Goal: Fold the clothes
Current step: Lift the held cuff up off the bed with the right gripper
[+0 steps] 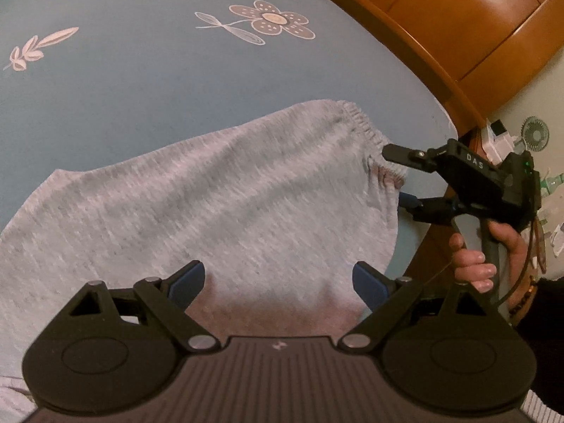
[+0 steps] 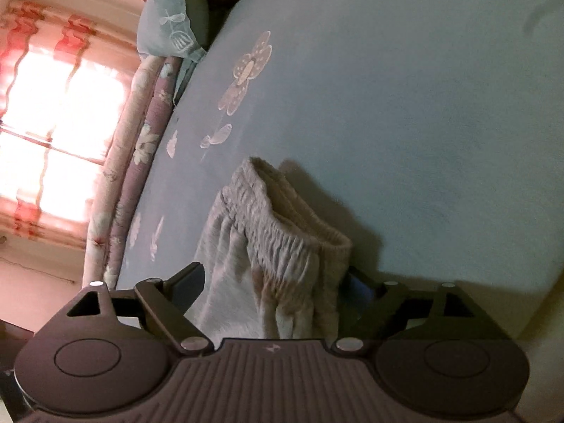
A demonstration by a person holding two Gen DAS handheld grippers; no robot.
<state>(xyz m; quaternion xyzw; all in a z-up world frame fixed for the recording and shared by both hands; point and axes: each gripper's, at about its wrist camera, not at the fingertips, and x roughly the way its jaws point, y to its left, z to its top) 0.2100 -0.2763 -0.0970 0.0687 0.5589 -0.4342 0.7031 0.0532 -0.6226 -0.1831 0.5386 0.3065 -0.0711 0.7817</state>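
A: Progress? Tools?

B: Grey trousers point(image 1: 197, 190) lie on the blue bedsheet point(image 1: 141, 81), seemingly part-folded; further folds remain. Left gripper point(image 1: 278, 282) gapes empty above them; right gripper point(image 2: 271, 285) straddles the elastic waistband point(image 2: 292, 243), unclamped.

A: Orientation?

B: Long axis left–right; waistband right, near the bed's edge.

Grey knit trousers point(image 1: 197, 190) lie flat on blue flower-printed bedsheet point(image 1: 141, 70). Your right gripper point(image 1: 398, 179) sits at gathered elastic waistband point(image 2: 282, 243); wooden headboard point(image 1: 440, 17) beyond; blue pillow point(image 2: 169, 17) at bed's far corner.
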